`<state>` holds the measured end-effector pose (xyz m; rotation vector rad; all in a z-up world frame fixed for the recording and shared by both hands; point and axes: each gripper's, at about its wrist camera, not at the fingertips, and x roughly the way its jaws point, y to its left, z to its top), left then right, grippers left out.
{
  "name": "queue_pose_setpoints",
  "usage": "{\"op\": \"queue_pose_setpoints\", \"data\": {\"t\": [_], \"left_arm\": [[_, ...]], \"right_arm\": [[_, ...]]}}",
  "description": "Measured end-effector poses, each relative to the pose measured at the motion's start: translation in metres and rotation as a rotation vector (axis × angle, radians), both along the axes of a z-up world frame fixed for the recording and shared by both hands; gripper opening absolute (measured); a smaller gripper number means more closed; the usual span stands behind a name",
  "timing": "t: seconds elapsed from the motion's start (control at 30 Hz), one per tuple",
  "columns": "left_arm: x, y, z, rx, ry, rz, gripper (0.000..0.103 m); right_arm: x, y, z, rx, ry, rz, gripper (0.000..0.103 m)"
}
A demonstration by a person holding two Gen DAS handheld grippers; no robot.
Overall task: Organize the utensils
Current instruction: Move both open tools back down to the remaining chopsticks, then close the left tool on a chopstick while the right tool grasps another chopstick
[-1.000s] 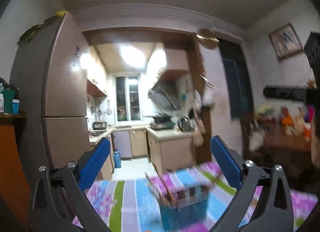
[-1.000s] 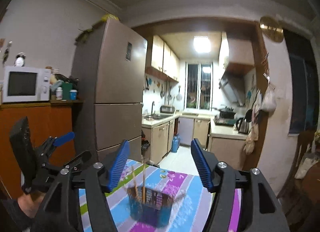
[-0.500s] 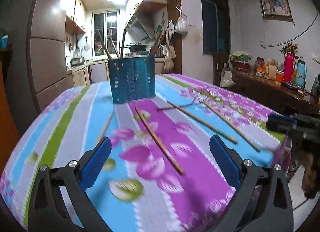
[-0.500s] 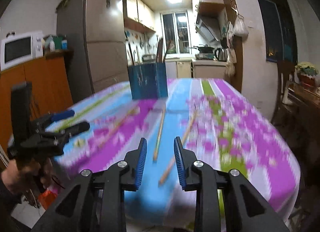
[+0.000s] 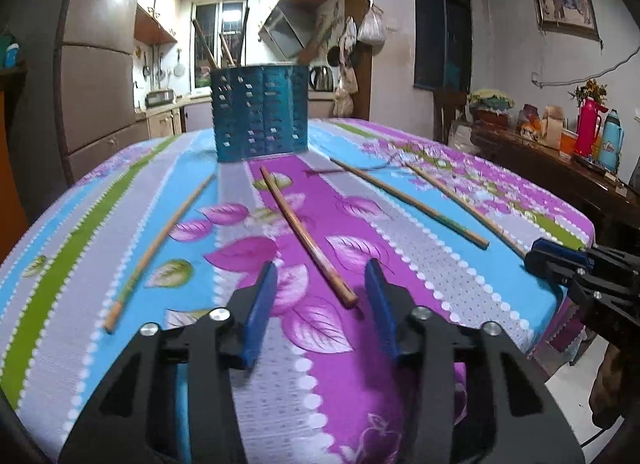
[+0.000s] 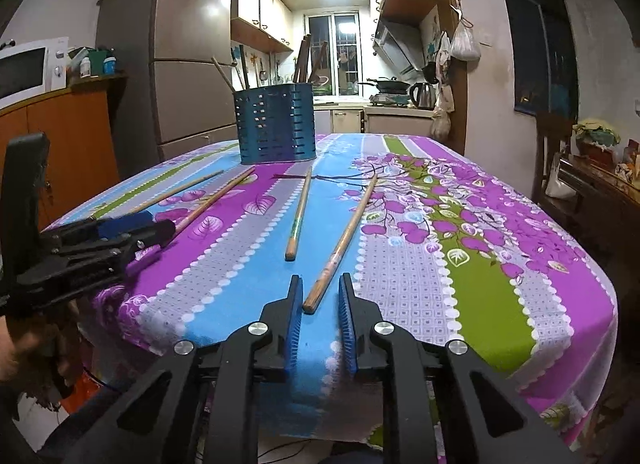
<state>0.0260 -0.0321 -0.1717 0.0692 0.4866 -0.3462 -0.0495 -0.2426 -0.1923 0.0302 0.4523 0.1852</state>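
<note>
place: home kitchen-diner | cues: fridge (image 6: 180, 64), microwave (image 6: 28, 68), range hood (image 6: 396, 48)

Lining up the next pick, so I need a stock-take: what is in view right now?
loose chopsticks: four, wooden, lying on the table in front of the holder
utensil holder: one, blue, perforated, far end of the table
sticks in holder: several, dark, exact count unclear
tablecloth: one, purple, blue and green stripes with flowers
fridge: one, brownish, behind the table
microwave: one, white, on the orange cabinet
kettle: one, kitchen counter
thermoses: two, red and light blue, sideboard
left gripper: black, blue pads, jaws closing, chopstick end between, not yet pinched
right gripper: same, jaws closing around another chopstick's end
</note>
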Motion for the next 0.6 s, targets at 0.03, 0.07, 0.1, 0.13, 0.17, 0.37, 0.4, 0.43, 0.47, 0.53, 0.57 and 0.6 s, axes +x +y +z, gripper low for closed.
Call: {"op": "queue_pose_setpoints", "data": {"t": [0.03, 0.07, 0.1, 0.13, 0.17, 0.37, 0.4, 0.43, 0.47, 0.53, 0.57, 0.6], "left_arm": [[0.0, -0.003, -0.002, 0.004, 0.001, -0.005, 0.04], [-0.001, -0.007, -0.002, 0.015, -0.008, -0.007, 0.04], [-0.002, -0.01, -0.003, 0.022, -0.012, -0.013, 0.04], [-0.003, -0.012, -0.003, 0.027, -0.016, -0.017, 0.035], [-0.005, -0.013, -0.003, 0.033, -0.022, -0.02, 0.03], [-0.007, -0.004, -0.003, 0.042, -0.026, -0.001, 0.011], [-0.007, -0.002, -0.003, 0.041, -0.027, 0.003, 0.011], [-0.007, -0.002, -0.003, 0.041, -0.028, 0.004, 0.011], [-0.007, -0.002, -0.004, 0.041, -0.033, 0.006, 0.011], [-0.009, -0.001, -0.005, 0.032, -0.042, 0.011, 0.011], [-0.009, -0.002, -0.005, 0.031, -0.047, 0.013, 0.011], [-0.01, -0.002, -0.006, 0.03, -0.051, 0.014, 0.011]], "right_arm": [[0.0, 0.0, 0.0, 0.003, -0.001, -0.003, 0.019], [0.0, 0.0, 0.0, 0.008, 0.0, -0.005, 0.019], [0.0, 0.0, 0.0, 0.009, -0.001, -0.007, 0.018], [0.0, 0.0, 0.0, 0.007, -0.001, -0.013, 0.015], [0.0, -0.001, 0.0, 0.007, -0.001, -0.018, 0.013], [-0.002, -0.009, 0.0, 0.009, 0.004, -0.025, 0.01], [-0.002, -0.009, 0.0, 0.009, 0.004, -0.022, 0.01], [-0.003, -0.009, 0.0, 0.011, 0.002, -0.02, 0.01], [-0.002, -0.01, -0.001, 0.017, 0.002, -0.018, 0.01], [-0.002, -0.012, -0.001, 0.028, -0.001, -0.015, 0.01], [-0.002, -0.012, -0.002, 0.024, -0.002, -0.014, 0.011], [-0.003, -0.012, -0.002, 0.023, -0.003, -0.014, 0.011]]}}
